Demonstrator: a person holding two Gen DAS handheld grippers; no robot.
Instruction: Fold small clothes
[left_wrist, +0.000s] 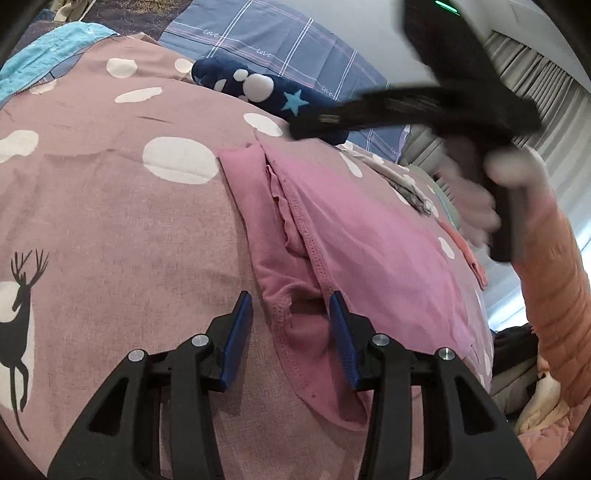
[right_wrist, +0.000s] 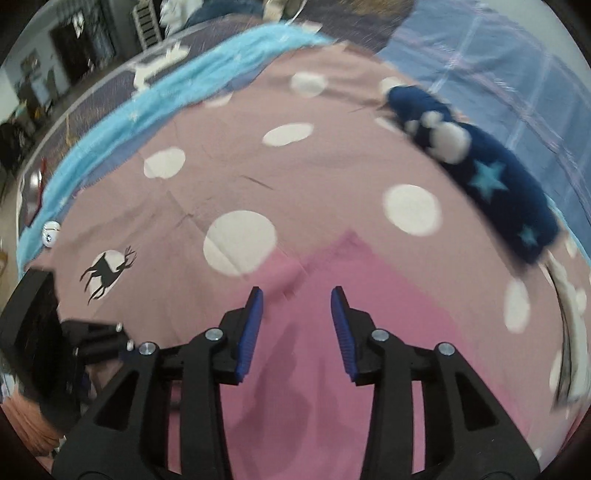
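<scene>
A pink garment (left_wrist: 354, 236) lies partly folded on a bed covered by a dusty-pink spread (left_wrist: 110, 206) with white dots and a deer print. The left tool (left_wrist: 291, 314) hovers low over the garment's near hem, fingers part open, gripping nothing. The right tool (right_wrist: 297, 306), blurred, hangs above the garment, fingers apart and empty. A navy starred sock (left_wrist: 258, 88) lies beyond.

Right tool (right_wrist: 296, 295) agape over pink garment (right_wrist: 369, 295)

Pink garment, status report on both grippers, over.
Left gripper open, straddling a fold of the pink garment. Right gripper open above it, empty. Navy starred sock lies clear.
</scene>
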